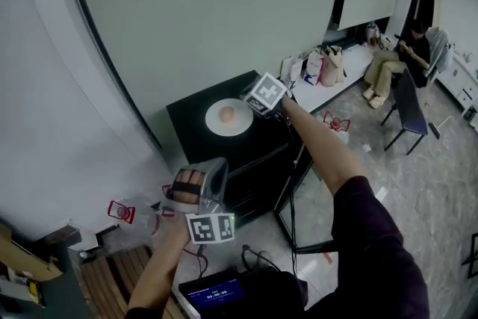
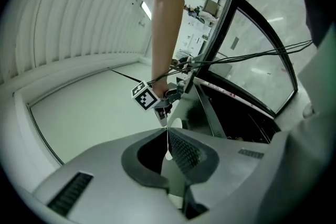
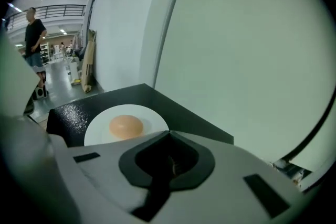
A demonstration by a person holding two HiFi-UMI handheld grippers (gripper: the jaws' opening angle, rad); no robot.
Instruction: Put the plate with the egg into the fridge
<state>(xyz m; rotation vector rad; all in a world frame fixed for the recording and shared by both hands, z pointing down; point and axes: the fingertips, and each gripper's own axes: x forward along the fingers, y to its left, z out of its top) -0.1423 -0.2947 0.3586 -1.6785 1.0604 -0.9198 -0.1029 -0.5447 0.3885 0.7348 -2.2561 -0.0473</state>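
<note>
My right arm reaches out long to the fridge (image 1: pixel 196 114); the right gripper (image 1: pixel 252 102) tips down over the fridge top, jaws pressed together, nothing in them; my left gripper (image 1: pixel 202 184) sits low in front of the fridge, about level, jaws together too, empty; I count two grippers, one plate (image 1: pixel 240 125) on top of the fridge, one egg (image 1: pixel 227 114) on it.
</note>
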